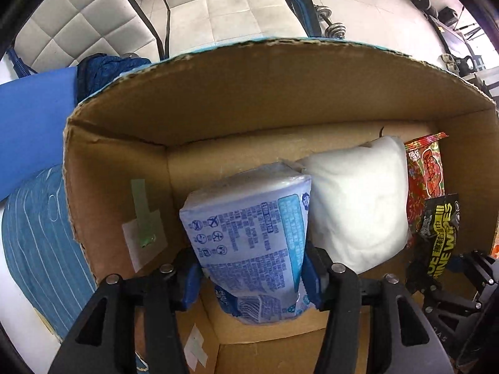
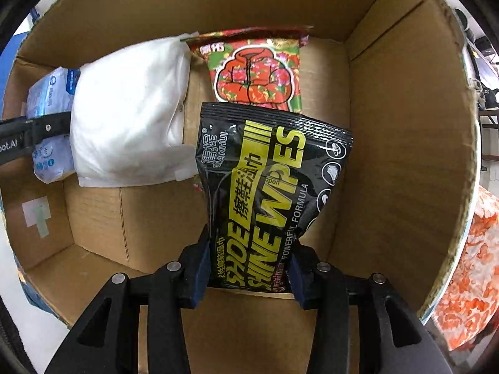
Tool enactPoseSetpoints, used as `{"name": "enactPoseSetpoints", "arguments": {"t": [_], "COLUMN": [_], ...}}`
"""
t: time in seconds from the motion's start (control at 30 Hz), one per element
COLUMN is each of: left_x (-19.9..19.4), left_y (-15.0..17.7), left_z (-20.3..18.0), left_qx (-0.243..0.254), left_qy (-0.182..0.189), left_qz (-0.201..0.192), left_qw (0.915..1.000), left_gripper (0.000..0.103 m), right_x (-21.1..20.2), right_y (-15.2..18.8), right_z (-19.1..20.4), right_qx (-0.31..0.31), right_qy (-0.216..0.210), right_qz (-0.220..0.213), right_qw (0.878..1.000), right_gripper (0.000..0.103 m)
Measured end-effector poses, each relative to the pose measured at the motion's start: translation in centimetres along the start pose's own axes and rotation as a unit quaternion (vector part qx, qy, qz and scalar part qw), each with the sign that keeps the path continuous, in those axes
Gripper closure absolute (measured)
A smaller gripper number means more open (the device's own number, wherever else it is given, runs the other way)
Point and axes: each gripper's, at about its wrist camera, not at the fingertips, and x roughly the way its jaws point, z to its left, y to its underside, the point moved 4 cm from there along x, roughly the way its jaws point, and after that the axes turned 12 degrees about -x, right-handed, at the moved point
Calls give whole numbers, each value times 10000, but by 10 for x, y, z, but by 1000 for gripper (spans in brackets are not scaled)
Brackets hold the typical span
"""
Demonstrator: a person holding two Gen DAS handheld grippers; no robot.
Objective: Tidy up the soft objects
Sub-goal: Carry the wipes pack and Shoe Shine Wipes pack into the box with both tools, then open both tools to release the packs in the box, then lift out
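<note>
Two packs go into the cardboard box [image 1: 118, 162] side by side: left gripper [image 1: 251, 275] clamps the blue tissue pack [image 1: 249, 233] at nine o'clock of the white pillow [image 1: 355, 199]; right gripper [image 2: 248, 268] grasps the black wipes pouch [image 2: 268, 193], three o'clock.

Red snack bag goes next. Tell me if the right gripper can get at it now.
Probably not: the right gripper is shut on the shoe shine wipes pack, which hangs over the red snack bag.

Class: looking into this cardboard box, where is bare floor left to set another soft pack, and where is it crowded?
Bare floor lies below the white pouch, left of the shoe wipes pack. Another strip runs beside the red snack bag. The tissue pack end is crowded.
</note>
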Motion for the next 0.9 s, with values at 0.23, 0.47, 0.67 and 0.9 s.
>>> {"name": "enactPoseSetpoints", "arguments": {"t": [0.23,0.47,0.67,0.9], "left_x": [-6,-26,-52,-83], "left_y": [-6,-3,12,61], "left_z": [6,14,22,30], "left_qx": [-89,-165,-362,-589], "left_qy": [30,23,288,584], "left_qz": [106,-66,-269,-653], "left_qw": [9999,9998,9986,9944], "left_gripper": [50,40,32,3], "right_x": [2,-18,-35,-54], "right_y": [-5,-5,5,26], "right_z": [1,5,10,20], "right_qx": [11,21,61,94], "right_qy": [-22,-80,-88,10], "right_qz": [30,-145,-368,-727], "right_qw": [10000,9999,9993,9973], "right_gripper": [41,33,28,9]}}
